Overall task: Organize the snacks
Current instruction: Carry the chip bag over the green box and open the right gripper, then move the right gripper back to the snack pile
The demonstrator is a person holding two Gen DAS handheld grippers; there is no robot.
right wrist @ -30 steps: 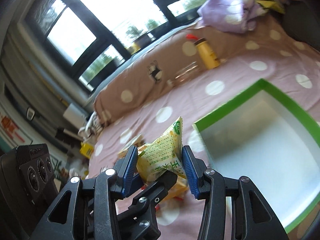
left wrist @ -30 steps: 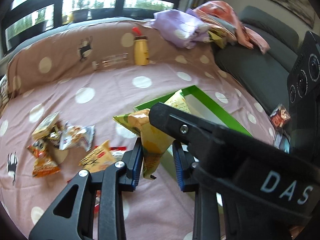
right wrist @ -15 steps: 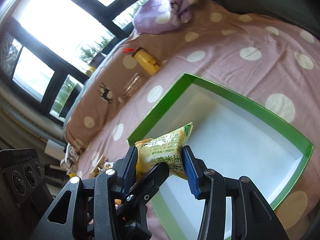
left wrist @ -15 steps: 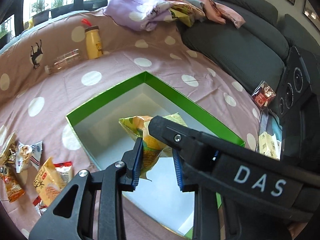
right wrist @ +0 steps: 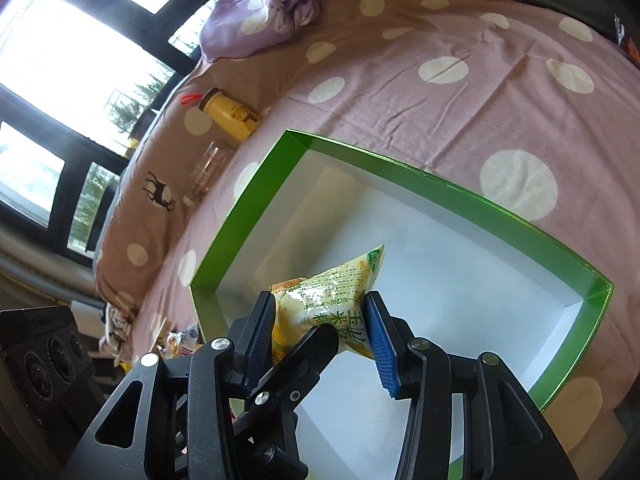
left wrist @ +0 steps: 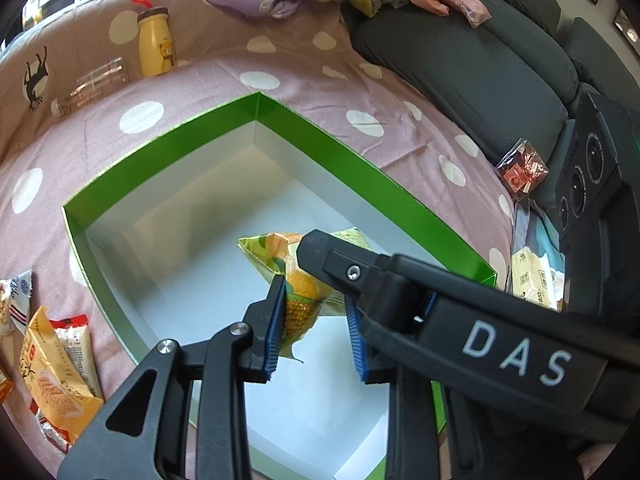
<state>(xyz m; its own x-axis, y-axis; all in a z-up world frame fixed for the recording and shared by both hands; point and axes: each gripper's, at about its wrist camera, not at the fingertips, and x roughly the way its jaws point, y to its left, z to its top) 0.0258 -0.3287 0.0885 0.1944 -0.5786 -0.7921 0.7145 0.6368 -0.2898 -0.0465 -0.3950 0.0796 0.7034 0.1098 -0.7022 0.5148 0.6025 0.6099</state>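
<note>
Both grippers, left [left wrist: 316, 324] and right [right wrist: 322, 332], pinch one corn snack bag [right wrist: 324, 300] above the green box [left wrist: 168, 160]; uneven release could tear or flip it

A pink polka-dot bedspread [left wrist: 304, 80] carries the green-rimmed box [left wrist: 360, 168]. Beyond the box lie a yellow bottle [left wrist: 154, 42] and clear glass [left wrist: 92, 86]; snack packets [left wrist: 56, 364] sit left of it

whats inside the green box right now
No snack lies on the green box's white floor where it shows. The corn snack packet hangs above it, pinched between both the left gripper and right gripper. The floor beneath the grippers and packet is hidden.
</note>
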